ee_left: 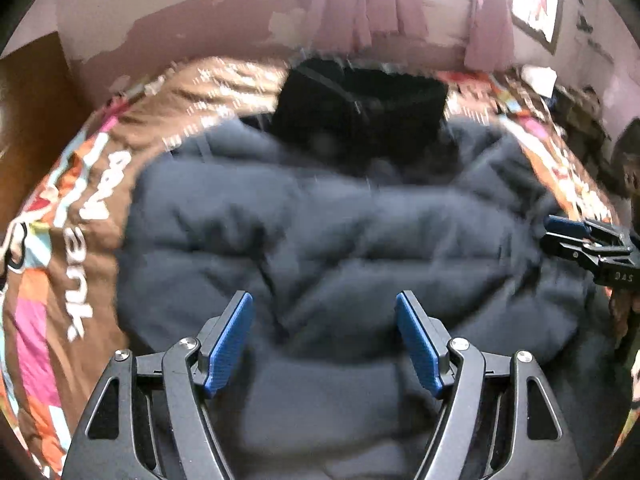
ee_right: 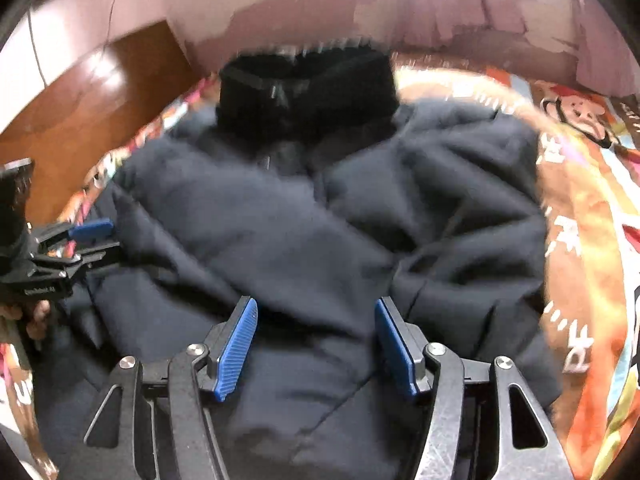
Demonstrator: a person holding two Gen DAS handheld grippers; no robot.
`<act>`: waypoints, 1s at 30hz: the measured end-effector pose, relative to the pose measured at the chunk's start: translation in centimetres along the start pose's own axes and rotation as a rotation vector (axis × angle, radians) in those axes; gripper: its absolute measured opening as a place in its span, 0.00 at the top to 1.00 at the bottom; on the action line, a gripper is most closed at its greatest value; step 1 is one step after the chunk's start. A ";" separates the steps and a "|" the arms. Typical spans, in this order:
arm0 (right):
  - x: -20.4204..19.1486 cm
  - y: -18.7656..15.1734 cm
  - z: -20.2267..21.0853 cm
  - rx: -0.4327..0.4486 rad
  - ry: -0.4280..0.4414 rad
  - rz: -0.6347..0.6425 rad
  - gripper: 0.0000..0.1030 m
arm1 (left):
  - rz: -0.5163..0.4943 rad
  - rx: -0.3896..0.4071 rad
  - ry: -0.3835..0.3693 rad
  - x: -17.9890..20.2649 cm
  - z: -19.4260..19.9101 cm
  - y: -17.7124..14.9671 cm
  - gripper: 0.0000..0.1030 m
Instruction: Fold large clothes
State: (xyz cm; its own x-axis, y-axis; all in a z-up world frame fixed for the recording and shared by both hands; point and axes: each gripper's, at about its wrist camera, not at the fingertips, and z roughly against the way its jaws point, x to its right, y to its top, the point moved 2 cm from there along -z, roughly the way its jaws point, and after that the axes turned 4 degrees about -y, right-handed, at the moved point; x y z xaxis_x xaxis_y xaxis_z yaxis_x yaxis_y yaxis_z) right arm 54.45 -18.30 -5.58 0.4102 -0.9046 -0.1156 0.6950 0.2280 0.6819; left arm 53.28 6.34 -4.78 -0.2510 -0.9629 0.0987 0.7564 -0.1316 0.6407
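Left wrist view: the left hand-held gripper (ee_left: 325,338) hangs over the near end of the dark navy padded jacket (ee_left: 340,232), its blue ribbed pads (ee_left: 230,344) spread well apart. Fabric fills the gap behind them, but neither pad presses on it, so nothing is gripped. The jacket lies spread on the bed, on a brown patchwork bedspread with white lettering and pink and orange blocks (ee_left: 68,248). It looks puffy and rumpled, with soft quilted ridges running across it. Its black furry collar (ee_left: 360,108) sits at the far end, toward the pink wall, so the long axis runs from the camera away to that collar. At the right edge the right hand-held gripper (ee_left: 560,236) reaches in sideways over the jacket's right border; whether it touches the cloth there, I cannot tell.

Right wrist view: the right hand-held gripper (ee_right: 316,346) hovers over the jacket (ee_right: 312,232), jaws parted a moderate way and opening slightly, navy cloth showing between the pads but not pinched. Here a sleeve or front flap lies diagonally across the body, creased and bunched toward the right. The black collar (ee_right: 308,88) again points away toward the wall. At the left edge comes the left hand-held gripper (ee_right: 100,240), jaws apart at the jacket's border, a person's fingers (ee_right: 38,316) on its handle. The bedspread (ee_right: 588,264) shows a cartoon monkey print on the right.
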 end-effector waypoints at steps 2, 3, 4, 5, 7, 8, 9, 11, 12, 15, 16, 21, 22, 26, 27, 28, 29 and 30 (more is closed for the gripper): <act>0.6 1.9 0.9 0.058 -0.010 -0.018 0.43 | 0.027 0.050 0.006 -0.3 0.8 2.8 0.34; 1.0 2.9 1.2 0.080 -0.019 -0.032 0.42 | 0.033 0.072 0.012 -0.4 1.1 4.0 0.34; 1.3 4.3 1.3 0.101 -0.028 -0.048 0.42 | 0.041 0.107 0.031 -0.4 1.3 6.0 0.34; 1.4 5.7 1.2 0.115 -0.034 -0.060 0.42 | 0.043 0.136 0.043 -0.5 1.4 7.5 0.34; 1.8 8.3 0.8 0.131 -0.050 -0.075 0.42 | 0.032 0.189 0.072 -1.0 0.9 10.5 0.34; 1.9 10.6 0.3 0.139 -0.072 -0.080 0.42 | 0.028 0.206 0.089 -1.1 0.3 11.9 0.34; 2.0 12.4 -0.1 0.148 -0.080 -0.084 0.42 | 0.029 0.221 0.118 -1.4 -0.5 13.4 0.34; 2.4 15.7 -1.0 0.166 -0.124 -0.084 0.43 | 0.065 0.224 0.144 -2.4 -1.9 15.1 0.34; 2.5 17.0 -1.7 0.167 -0.148 -0.093 0.43 | 0.091 0.219 0.142 -2.9 -2.8 16.0 0.34; 3.7 20.1 -3.8 0.150 -0.224 -0.138 0.43 | 0.115 0.227 0.119 -3.2 -4.3 17.3 0.34; 4.0 20.6 -4.4 0.143 -0.226 -0.145 0.43 | 0.110 0.230 0.118 -3.2 -4.6 17.6 0.34; 4.1 21.5 -7.5 0.111 -0.238 -0.097 0.43 | 0.113 0.174 0.165 -4.1 -7.3 18.3 0.35; 4.0 21.4 -8.0 0.114 -0.230 -0.096 0.44 | 0.128 0.165 0.164 -4.3 -7.7 18.2 0.40; 3.1 20.8 -9.8 0.092 -0.208 -0.090 0.90 | 0.209 0.149 0.079 -5.2 -8.5 17.9 0.96; 3.0 20.7 -9.7 0.111 -0.218 -0.087 0.91 | 0.214 0.154 0.077 -5.1 -8.3 17.8 0.97; 3.0 20.6 -9.4 0.129 -0.211 -0.088 0.92 | 0.213 0.166 0.076 -5.1 -7.7 17.6 0.98; 3.1 20.3 -8.8 0.154 -0.195 -0.098 0.92 | 0.214 0.180 0.068 -5.0 -7.2 17.3 0.99; 3.2 19.9 -8.0 0.176 -0.173 -0.112 0.92 | 0.217 0.194 0.061 -4.9 -6.6 17.2 0.99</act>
State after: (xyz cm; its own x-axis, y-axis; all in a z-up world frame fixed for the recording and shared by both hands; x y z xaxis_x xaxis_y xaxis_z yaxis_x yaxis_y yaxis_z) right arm 74.31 -13.77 1.86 0.2187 -0.9723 -0.0825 0.6104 0.0704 0.7889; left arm 71.50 7.21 0.68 -0.0548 -0.9767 0.2075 0.6576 0.1211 0.7436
